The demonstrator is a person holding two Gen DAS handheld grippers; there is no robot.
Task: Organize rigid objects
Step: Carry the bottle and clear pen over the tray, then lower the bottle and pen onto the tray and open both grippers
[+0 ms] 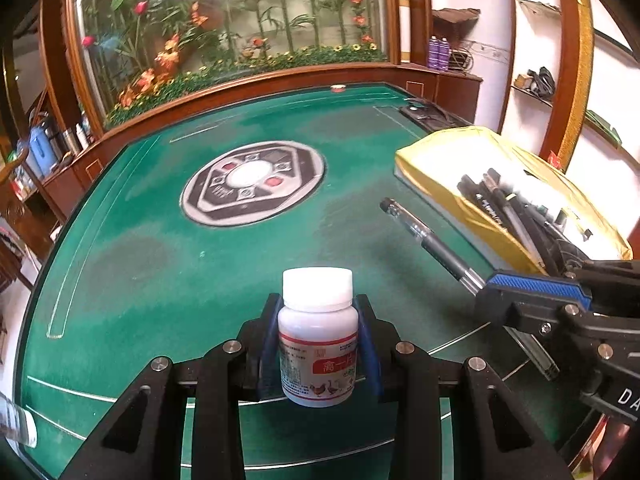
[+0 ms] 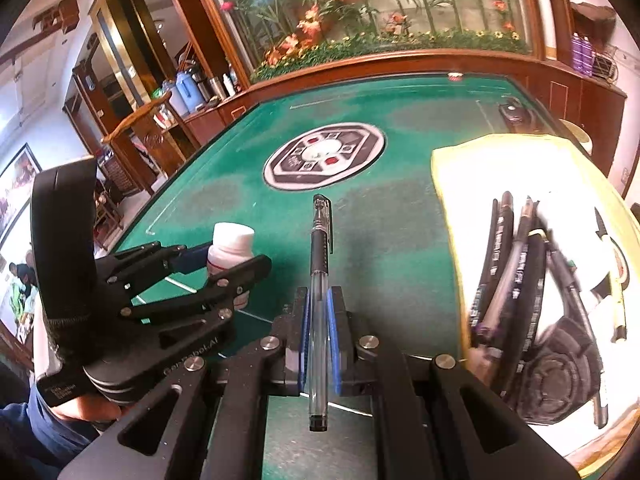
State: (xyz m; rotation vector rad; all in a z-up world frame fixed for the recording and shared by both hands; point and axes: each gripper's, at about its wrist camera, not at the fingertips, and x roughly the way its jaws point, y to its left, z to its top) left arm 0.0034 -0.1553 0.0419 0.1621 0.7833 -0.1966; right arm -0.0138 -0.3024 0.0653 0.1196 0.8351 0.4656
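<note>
Left wrist view shows the left hand-held gripper (image 1: 318, 340) clenched on a small white pill bottle (image 1: 318, 336) — white cap, red-banded label — held upright above the green surface (image 1: 160, 220). Right hand-held gripper (image 2: 319, 332) grips a clear-barrelled black pen (image 2: 319, 280) between blue pads. Beyond, a yellow-edged tray (image 2: 444, 208) holds more pens.

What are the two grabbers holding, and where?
The left gripper squeezes a white bottle by its sides; the right gripper pinches a pen around its clear barrel.
</note>
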